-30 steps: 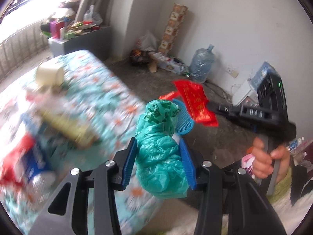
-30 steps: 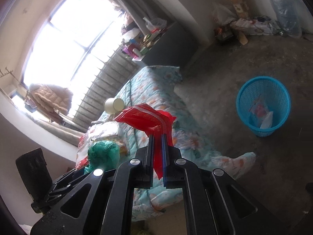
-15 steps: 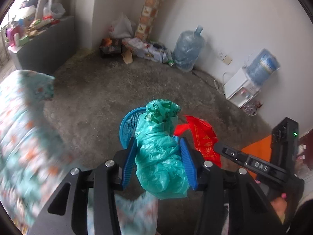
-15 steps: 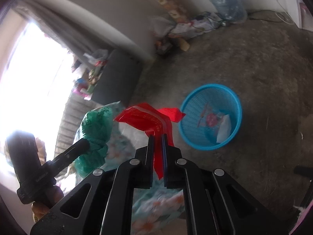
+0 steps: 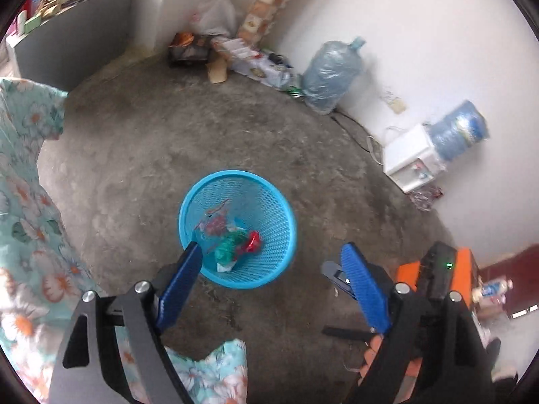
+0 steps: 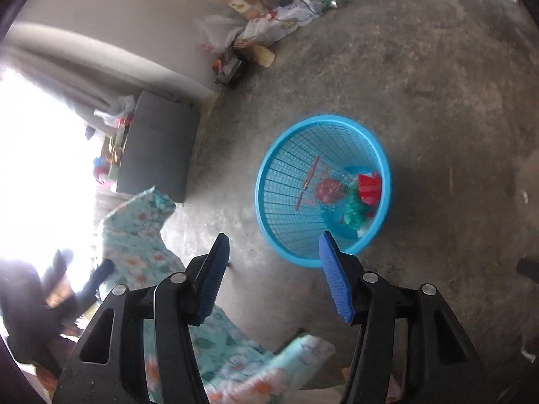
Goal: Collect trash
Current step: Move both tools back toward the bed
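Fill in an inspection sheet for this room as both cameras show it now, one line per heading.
Surface: bare grey concrete floor, stained.
Job's things: crumpled green plastic bag and red foil wrapper lie inside the round blue mesh plastic basket.
Clutter: boxes and bags heaped along the white wall.
Grippers: left tool and right tool opening, nothing between the fingers.
Cables: a cord runs along the wall's foot.
Surroundings: floral teal bedspread, clear water jug, white water dispenser.
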Action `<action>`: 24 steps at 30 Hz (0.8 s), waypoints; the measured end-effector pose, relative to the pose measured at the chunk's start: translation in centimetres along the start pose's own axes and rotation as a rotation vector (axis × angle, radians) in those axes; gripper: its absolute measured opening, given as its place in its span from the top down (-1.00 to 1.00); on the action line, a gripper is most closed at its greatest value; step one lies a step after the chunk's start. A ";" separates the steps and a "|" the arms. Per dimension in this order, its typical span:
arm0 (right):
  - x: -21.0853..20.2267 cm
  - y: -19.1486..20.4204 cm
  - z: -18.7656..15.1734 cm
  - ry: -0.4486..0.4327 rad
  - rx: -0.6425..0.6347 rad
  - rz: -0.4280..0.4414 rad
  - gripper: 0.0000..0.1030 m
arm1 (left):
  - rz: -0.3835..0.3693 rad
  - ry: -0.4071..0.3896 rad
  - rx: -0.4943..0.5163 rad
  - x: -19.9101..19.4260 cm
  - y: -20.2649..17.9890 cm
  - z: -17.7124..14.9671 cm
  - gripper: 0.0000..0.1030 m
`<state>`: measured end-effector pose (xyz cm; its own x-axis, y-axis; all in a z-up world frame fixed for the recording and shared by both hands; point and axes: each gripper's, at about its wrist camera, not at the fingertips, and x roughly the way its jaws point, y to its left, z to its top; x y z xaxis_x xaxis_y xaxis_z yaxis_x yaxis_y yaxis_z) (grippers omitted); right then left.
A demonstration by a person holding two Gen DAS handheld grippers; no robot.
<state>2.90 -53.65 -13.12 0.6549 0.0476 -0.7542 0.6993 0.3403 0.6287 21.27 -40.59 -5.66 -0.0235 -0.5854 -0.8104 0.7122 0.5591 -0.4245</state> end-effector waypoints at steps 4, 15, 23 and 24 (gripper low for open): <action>-2.2 1.8 -1.8 -0.052 -0.074 -0.036 -0.26 | -0.027 -0.061 0.039 -4.6 -0.4 -1.6 -0.61; -8.4 12.1 -8.1 -0.267 -0.455 -0.163 -0.86 | 0.130 -0.149 0.164 -17.1 1.0 -9.8 -0.88; -9.7 19.2 -14.7 -0.349 -0.749 -0.314 -0.86 | 0.194 -0.327 0.148 -26.3 4.9 -16.6 -0.90; -9.9 19.9 -15.4 -0.367 -0.779 -0.328 -0.86 | 0.181 -0.346 0.115 -27.4 5.8 -17.6 -0.90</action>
<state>5.89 -32.88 3.92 0.6007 -0.4187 -0.6811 0.5627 0.8266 -0.0118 13.72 -10.99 7.01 0.3326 -0.6578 -0.6758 0.7574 0.6133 -0.2242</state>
